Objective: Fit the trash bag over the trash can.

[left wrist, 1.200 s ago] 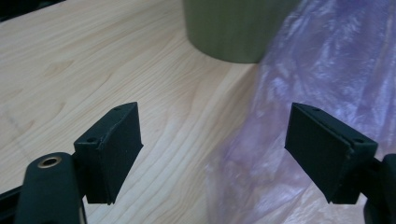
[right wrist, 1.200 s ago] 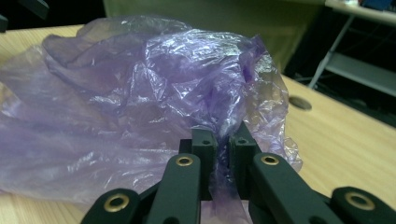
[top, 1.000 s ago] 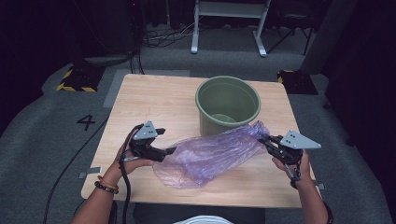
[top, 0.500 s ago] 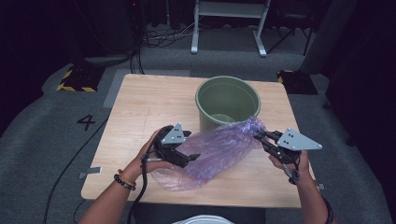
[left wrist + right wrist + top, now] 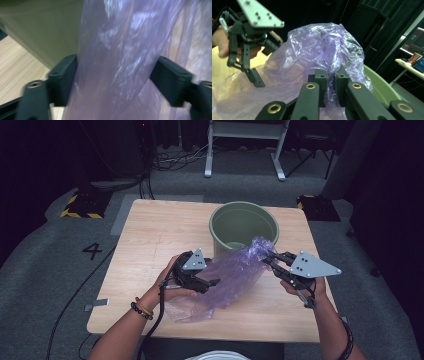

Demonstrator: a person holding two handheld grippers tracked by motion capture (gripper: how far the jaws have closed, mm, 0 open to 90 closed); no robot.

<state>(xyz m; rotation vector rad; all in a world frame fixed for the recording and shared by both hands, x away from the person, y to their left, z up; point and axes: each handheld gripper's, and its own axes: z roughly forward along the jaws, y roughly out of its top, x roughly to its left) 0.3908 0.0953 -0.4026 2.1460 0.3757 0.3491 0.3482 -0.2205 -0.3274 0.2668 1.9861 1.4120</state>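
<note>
right tongs (image 5: 270,261) pinch one end of the purple bag (image 5: 227,277), jaws nearly together with a thin pleat of film between them. left tongs (image 5: 212,282) have just been closing around the bag's middle; film runs between the jaws, but whether the pads bite yet i cannot tell. bag stretches across the counter (image 5: 150,240) from my left hand to the near rim of the green bin (image 5: 245,222), its raised end at the rim, its lower end slack on the wood

risks, as i judge them:
- film is slick and thin; a narrow pinch could slide out if i pull the ends apart
- hard jaw edges could tear it under tension
- left tongs may gather a whole bunch rather than one layer, so the mouth would stay shut
- dragging the bag against the bin could nudge or tip it

materials: bag is translucent, crinkled, glossy, limp; bin is matt plastic, round, tapered, smooth; counter is pale wood grain, flat
</note>
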